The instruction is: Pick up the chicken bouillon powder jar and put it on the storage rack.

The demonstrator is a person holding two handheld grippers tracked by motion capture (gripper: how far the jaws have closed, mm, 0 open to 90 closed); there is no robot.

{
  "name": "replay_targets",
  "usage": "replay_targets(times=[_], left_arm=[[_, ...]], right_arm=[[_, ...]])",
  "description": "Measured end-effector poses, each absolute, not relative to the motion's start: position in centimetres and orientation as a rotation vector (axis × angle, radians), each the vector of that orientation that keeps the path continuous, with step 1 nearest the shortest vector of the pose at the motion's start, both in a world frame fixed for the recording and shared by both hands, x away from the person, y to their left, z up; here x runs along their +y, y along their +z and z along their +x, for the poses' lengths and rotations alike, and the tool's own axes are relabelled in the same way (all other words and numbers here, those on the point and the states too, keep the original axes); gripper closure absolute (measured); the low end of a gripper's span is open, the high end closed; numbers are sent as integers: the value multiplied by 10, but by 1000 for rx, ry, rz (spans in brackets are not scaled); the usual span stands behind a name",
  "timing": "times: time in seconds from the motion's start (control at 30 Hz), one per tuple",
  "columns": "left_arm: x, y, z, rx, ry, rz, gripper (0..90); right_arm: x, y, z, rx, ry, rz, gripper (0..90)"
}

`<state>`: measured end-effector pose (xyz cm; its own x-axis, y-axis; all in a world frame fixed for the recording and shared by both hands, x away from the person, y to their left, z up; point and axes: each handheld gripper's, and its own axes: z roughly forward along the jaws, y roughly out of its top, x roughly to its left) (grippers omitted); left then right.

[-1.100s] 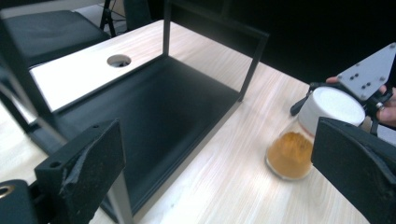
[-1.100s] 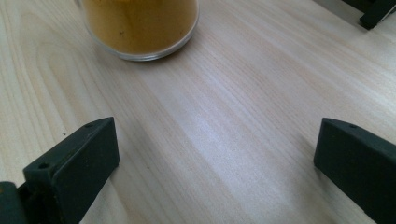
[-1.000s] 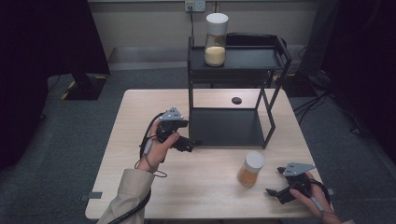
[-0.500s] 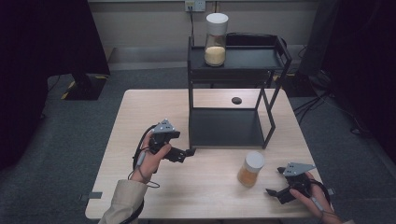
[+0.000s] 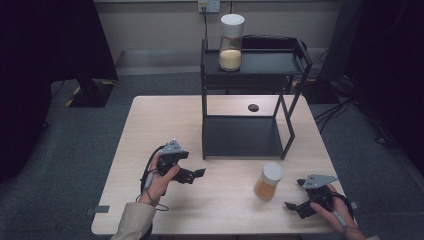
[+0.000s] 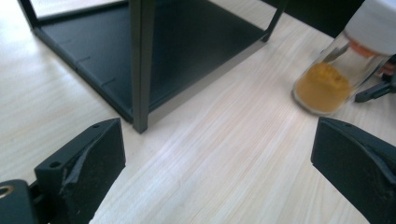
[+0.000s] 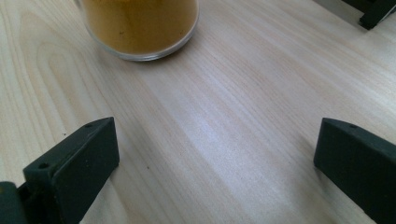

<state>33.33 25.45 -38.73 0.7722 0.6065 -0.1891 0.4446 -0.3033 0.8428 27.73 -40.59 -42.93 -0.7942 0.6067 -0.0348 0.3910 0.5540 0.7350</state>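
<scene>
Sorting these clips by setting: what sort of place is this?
Probably a lab or office test room: a bare wooden table, grey carpet floor, a wall socket and a black shelf rack.

The pale wooden table [image 5: 150,130] has a smooth, faintly sheened top with fine straight grain. The black two-tier metal rack [image 5: 243,135] is matt, and so are the black plastic jaws of both grippers. The small clear glass jar of orange powder [image 5: 268,181] is glossy, its white lid smooth and dull.

The left gripper [image 5: 192,174] has drawn back from the rack [image 5: 240,137].
</scene>
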Motion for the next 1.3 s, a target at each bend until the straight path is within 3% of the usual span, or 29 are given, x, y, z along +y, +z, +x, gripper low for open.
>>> replay_targets(times=[0.83,1.3], left_arm=[[258,-430,318,884,187,2059,25],[241,-428,306,740,353,2228,0]], right_arm=[[-406,-429,277,2507,1082,827,0],[-406,-429,277,2508,1080,827,0]])
